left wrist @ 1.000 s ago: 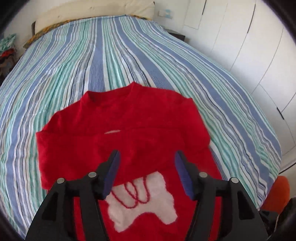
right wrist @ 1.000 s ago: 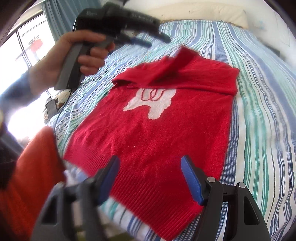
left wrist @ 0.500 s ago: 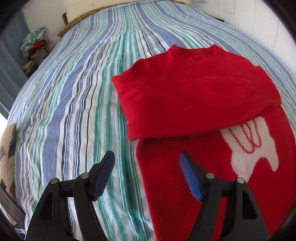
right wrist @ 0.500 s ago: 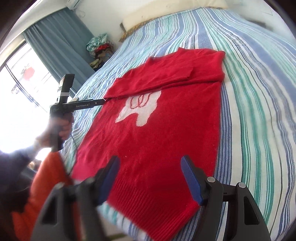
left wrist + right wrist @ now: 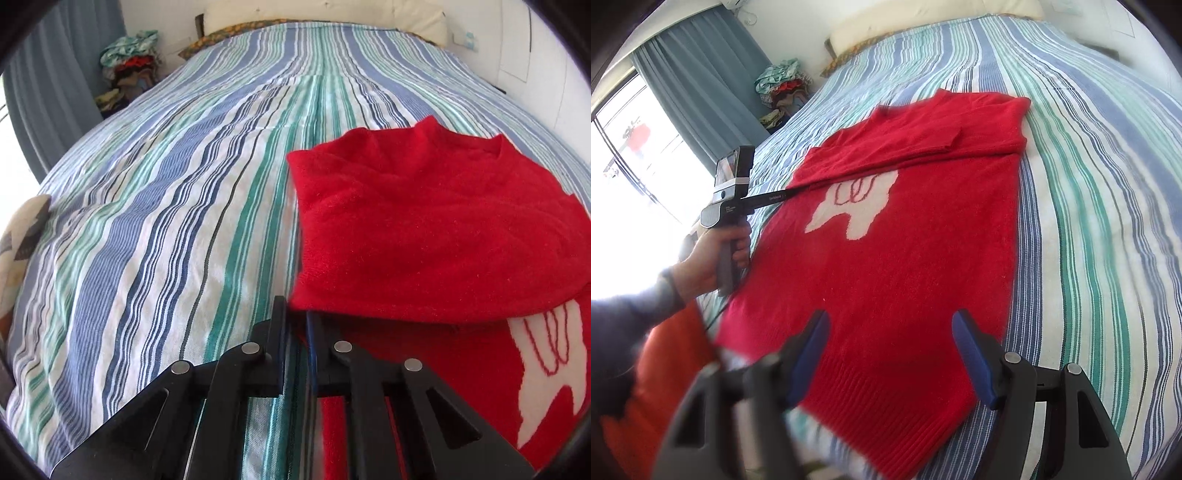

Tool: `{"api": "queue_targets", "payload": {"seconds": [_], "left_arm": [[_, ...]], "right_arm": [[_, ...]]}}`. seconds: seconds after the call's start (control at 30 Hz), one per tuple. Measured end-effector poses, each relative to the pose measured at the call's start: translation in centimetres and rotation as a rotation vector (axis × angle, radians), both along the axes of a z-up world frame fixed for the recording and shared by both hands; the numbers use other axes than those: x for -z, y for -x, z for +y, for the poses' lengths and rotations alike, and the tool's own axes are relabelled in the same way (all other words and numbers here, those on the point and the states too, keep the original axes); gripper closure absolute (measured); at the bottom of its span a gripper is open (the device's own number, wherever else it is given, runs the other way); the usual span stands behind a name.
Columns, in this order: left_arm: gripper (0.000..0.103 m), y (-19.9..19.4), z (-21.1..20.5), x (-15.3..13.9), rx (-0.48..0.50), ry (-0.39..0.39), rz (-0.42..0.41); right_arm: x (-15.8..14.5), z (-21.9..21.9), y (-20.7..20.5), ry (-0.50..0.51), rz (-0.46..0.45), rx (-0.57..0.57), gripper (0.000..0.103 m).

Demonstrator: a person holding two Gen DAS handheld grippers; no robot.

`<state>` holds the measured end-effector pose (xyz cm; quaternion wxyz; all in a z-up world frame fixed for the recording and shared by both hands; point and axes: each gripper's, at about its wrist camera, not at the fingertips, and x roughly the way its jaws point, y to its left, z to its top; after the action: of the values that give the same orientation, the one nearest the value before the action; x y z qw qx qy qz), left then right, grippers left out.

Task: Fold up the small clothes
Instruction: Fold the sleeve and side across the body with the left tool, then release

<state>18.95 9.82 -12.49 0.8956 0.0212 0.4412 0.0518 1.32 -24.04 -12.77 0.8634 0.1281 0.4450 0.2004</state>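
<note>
A red sweater (image 5: pixel 908 258) with a white picture lies flat on the striped bed (image 5: pixel 1108 184). Its sleeves are folded across the top. The left claw (image 5: pixel 295 325) is closing at the sweater's left edge, by the folded sleeve, and I cannot tell if it pinches the cloth. The right claw (image 5: pixel 890 347) is spread wide above the near hem, pinching nothing.

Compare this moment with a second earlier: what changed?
The left hand-held gripper came down from above the red sweater to its side edge by the folded-over sleeves, and its jaws are closing on that edge. The right hand-held gripper stayed open over the hem.
</note>
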Motion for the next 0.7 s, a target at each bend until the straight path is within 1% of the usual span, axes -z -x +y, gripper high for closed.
{"api": "queue_targets", "payload": {"seconds": [0.07, 0.13, 0.2, 0.3, 0.33, 0.37, 0.4, 0.47, 0.57, 0.63, 0.67, 0.7], "left_arm": [[0.094, 0.0, 0.1, 0.4, 0.007, 0.008, -0.001], [0.092, 0.1, 0.2, 0.9, 0.009, 0.022, -0.003], [0.091, 0.1, 0.5, 1.0, 0.005, 0.04, -0.002], [0.09, 0.1, 0.6, 1.1, 0.004, 0.054, -0.003], [0.09, 0.2, 0.6, 1.1, 0.005, 0.054, -0.004], [0.09, 0.2, 0.6, 1.1, 0.006, 0.052, -0.004], [0.09, 0.2, 0.5, 1.2, 0.007, 0.05, -0.005], [0.09, 0.2, 0.6, 1.3, 0.009, 0.05, -0.008], [0.09, 0.2, 0.8, 1.5, 0.007, 0.065, -0.018], [0.09, 0.3, 1.1, 1.5, 0.006, 0.083, -0.024], [0.09, 0.4, 1.2, 1.5, 0.005, 0.091, -0.027], [0.09, 0.4, 1.3, 1.5, 0.005, 0.097, -0.029]], "right_arm": [[-0.2, -0.6, -0.4, -0.057, 0.021, 0.018, 0.035], [-1.2, -1.7, -1.9, -0.152, 0.029, 0.047, 0.035], [-2.7, -2.8, -4.8, -0.235, 0.023, 0.094, 0.035], [-4.0, -3.9, -11.3, -0.375, 0.062, 0.139, 0.035], [-4.0, -4.0, -13.6, -0.377, 0.083, 0.148, 0.035], [-3.7, -3.9, -15.9, -0.353, 0.109, 0.16, 0.038], [-3.2, -3.8, -17.9, -0.323, 0.138, 0.172, 0.045], [-1.8, -3.3, -21.1, -0.271, 0.202, 0.19, 0.055], [-0.1, -2.7, -23.9, -0.227, 0.263, 0.206, 0.058], [1.2, -2.4, -24.9, -0.225, 0.304, 0.212, 0.075], [1.4, -2.0, -25.1, -0.217, 0.309, 0.208, 0.095], [0.9, -1.6, -25.1, -0.186, 0.287, 0.198, 0.097]]}}
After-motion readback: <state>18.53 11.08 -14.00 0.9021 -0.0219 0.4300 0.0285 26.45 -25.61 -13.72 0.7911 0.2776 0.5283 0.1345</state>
